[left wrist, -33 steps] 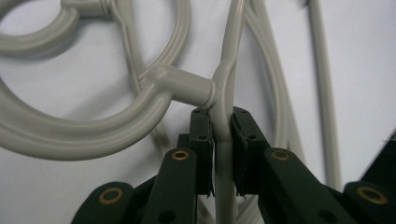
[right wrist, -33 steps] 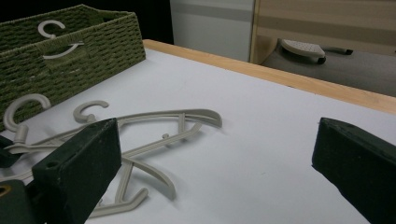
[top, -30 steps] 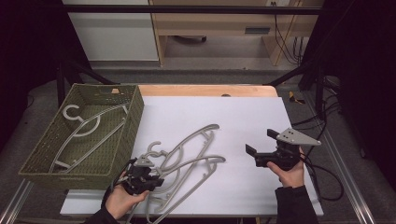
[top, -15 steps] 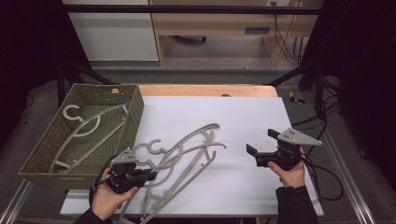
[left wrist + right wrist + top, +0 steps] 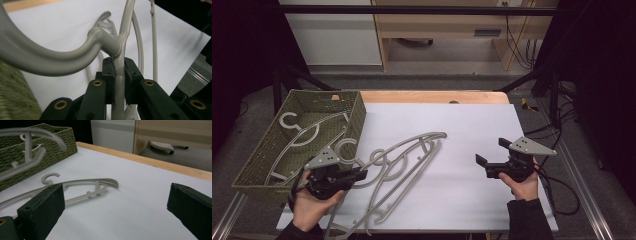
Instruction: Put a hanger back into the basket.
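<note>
From the high view, the left hand-held gripper [image 5: 362, 174] grips a grey hanger [image 5: 346, 148] beside the basket [image 5: 357, 117]; a second hanger [image 5: 412, 155] lies on the desk [image 5: 472, 130]. The left gripper view shows its jaws clamped on the hanger's stem. In the right gripper view, the right hand-held gripper [image 5: 115, 202] gapes wide, empty.

The held hanger [image 5: 384, 172] is pale grey plastic, with a round hook and slim curved arms. It lies low at about 7 o'clock on the desk [image 5: 472, 125], its hook pointing toward 10 o'clock. The left tongs [image 5: 119, 82] are clamped on its stem just below the hook. A second grey hanger [image 5: 427, 142] lies flat beside it, toward 1 o'clock.
</note>
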### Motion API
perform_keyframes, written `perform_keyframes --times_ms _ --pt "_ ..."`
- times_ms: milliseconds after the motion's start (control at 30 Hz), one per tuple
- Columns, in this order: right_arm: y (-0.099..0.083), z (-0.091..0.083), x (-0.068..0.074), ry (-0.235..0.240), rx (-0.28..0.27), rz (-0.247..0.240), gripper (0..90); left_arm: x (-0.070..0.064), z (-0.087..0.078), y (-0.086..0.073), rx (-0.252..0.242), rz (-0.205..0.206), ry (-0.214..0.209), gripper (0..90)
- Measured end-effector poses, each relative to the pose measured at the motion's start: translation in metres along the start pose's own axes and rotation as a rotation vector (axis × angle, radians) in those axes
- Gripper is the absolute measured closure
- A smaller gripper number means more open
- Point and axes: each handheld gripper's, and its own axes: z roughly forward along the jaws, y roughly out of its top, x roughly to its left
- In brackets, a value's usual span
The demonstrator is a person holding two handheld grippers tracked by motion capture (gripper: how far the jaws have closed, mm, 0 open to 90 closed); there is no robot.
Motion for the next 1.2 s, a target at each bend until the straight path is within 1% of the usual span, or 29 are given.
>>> perform_keyframes --times_ms 33,67,100,167,200,233,333,400,433,467,567,667,700,767,833,933,1000,1100,1200 --pt "0.0 0.0 0.0 0.0 0.0 0.0 1.5 0.0 0.0 0.0 0.0 0.0 0.0 80.5" --pt "0.0 0.0 0.0 0.001 0.0 0.002 1.5 0.002 -0.005 0.003 -0.014 0.001 0.009 80.5" --pt "0.0 0.0 0.0 0.001 -0.002 0.004 1.5 0.005 -0.015 0.01 -0.044 0.006 0.025 80.6" --pt "0.0 0.0 0.0 0.0 -0.002 0.004 1.5 0.008 -0.023 0.017 -0.052 0.015 0.042 80.5" --pt "0.0 0.0 0.0 0.0 -0.002 0.004 1.5 0.008 -0.023 0.017 -0.052 0.015 0.042 80.5" --pt "0.0 -0.001 0.0 0.0 -0.002 0.004 1.5 0.012 -0.031 0.027 -0.059 0.033 0.068 80.5" --pt "0.001 -0.001 -0.001 0.002 -0.006 0.001 1.6 0.021 -0.04 0.043 -0.055 0.058 0.1 80.5" --pt "0.001 -0.002 -0.001 -0.002 -0.008 0.004 1.5 0.029 -0.042 0.052 -0.045 0.06 0.099 80.5" --pt "0.001 -0.002 -0.001 -0.002 -0.008 0.004 1.5 0.029 -0.042 0.052 -0.045 0.06 0.099 80.5" --pt "0.001 -0.002 -0.001 -0.003 -0.011 0.005 1.5 0.038 -0.044 0.06 -0.03 0.069 0.11 80.5" --pt "0.001 -0.002 -0.001 -0.004 -0.012 0.004 1.4 0.053 -0.046 0.072 -0.007 0.075 0.131 80.6" --pt "0.001 -0.002 -0.001 -0.002 -0.013 0.004 1.5 0.067 -0.046 0.079 0.001 0.061 0.128 80.6" --pt "0.001 -0.002 -0.001 -0.003 -0.012 0.003 1.5 0.071 -0.046 0.082 0.0 0.063 0.137 80.5" --pt "0.001 -0.002 -0.001 -0.002 -0.012 0.005 1.4 0.081 -0.046 0.086 0.002 0.051 0.153 80.5" --pt "0.001 -0.002 -0.001 -0.002 -0.012 0.004 1.5 0.091 -0.047 0.089 0.013 0.042 0.162 80.5" --pt "0.001 -0.002 -0.002 -0.004 -0.012 0.002 1.4 0.105 -0.048 0.094 0.022 0.036 0.196 80.5" --pt "0.001 -0.002 -0.002 -0.004 -0.011 0.002 1.5 0.116 -0.049 0.097 0.026 0.033 0.201 80.5" --pt "0.001 -0.002 -0.002 -0.002 -0.011 0.001 1.4 0.129 -0.051 0.098 0.024 0.03 0.215 80.5" --pt "0.001 -0.002 -0.002 -0.004 -0.009 0.001 1.4 0.144 -0.055 0.096 0.024 0.022 0.233 80.5"
